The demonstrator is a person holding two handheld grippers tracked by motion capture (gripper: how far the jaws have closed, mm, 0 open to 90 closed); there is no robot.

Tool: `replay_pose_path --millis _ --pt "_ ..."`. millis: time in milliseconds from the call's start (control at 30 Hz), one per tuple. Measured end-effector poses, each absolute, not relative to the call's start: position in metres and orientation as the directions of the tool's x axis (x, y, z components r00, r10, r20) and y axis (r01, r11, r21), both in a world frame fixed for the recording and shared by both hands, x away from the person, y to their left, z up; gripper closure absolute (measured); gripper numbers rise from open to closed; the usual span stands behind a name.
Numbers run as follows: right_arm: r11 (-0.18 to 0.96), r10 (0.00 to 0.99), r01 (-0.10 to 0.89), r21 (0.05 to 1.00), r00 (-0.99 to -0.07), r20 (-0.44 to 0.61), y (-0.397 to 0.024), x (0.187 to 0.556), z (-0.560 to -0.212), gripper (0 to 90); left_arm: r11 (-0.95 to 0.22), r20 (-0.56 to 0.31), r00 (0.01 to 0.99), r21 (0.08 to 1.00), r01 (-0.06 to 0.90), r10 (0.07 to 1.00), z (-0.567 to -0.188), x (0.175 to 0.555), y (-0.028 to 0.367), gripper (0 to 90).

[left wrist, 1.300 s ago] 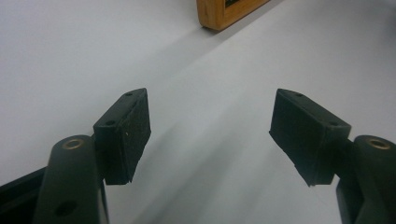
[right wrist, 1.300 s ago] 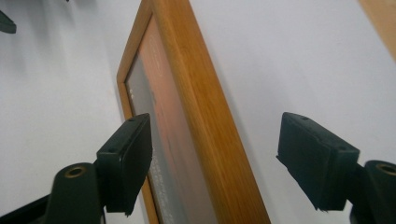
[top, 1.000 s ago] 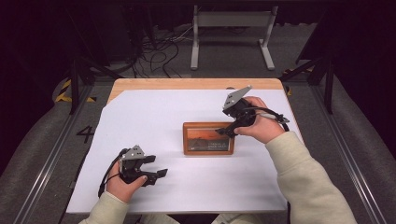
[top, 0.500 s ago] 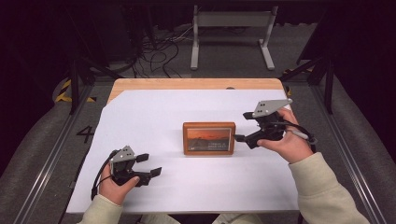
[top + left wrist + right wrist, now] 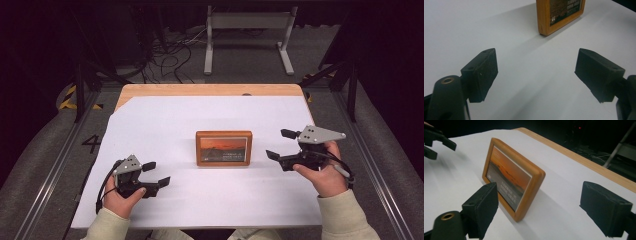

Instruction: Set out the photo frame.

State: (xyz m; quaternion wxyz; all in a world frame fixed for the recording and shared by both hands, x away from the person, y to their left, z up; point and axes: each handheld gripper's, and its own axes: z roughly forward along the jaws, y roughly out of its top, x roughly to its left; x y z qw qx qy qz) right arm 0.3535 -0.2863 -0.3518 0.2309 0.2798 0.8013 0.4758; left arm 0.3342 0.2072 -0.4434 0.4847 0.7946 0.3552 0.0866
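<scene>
Since a second ago, the right gripper (image 5: 280,144) is seen drawn away from the picture frame (image 5: 223,148), where it was then held close over the frame's right end; it is now held well off to the frame's right, above the white sheet (image 5: 165,120). Its jaws have just been opening and are spread wide, with nothing between them. The left gripper (image 5: 156,174) is found almost where it was, though its jaws too have just been opening and are now spread wide on nothing.

The picture frame, of orange-brown wood around an orange sunset print with lines of small text, is stood upright on the white sheet near the middle of the table (image 5: 210,90). In the right gripper view the frame (image 5: 511,180) is seen edge-on and tilted slightly back, beyond the gap between the two black pads (image 5: 484,207), clear of both. The far left gripper (image 5: 439,142) is caught past the frame's other end in that view.

From the frame, the left gripper is placed to the left and nearer the person, resting low over the sheet. In the left gripper view only a lower corner of the frame (image 5: 546,20) is caught, well beyond the parted pads (image 5: 484,72).

A strip of bare wooden table edge is left uncovered behind the frame, at the sheet's far side.
</scene>
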Motion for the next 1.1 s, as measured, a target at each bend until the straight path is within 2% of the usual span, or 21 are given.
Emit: replay_pose_path --millis 700,833,1100 --pt "0.304 0.76 0.175 0.936 -0.637 -0.128 -0.309 0.317 -0.423 19.9 -0.251 -0.171 0.748 0.875 0.414 0.641 -0.44 0.333 0.218 18.1" --pt "0.296 0.786 0.199 0.934 -0.607 -0.12 -0.314 0.319 -0.434 20.1 -0.242 -0.172 0.754 0.882 0.405 0.633 -0.442 0.334 0.22 18.1" --pt "0.321 0.773 0.246 0.914 -0.625 -0.103 -0.315 0.319 -0.445 19.9 -0.225 -0.184 0.752 0.886 0.405 0.632 -0.445 0.336 0.222 17.3"
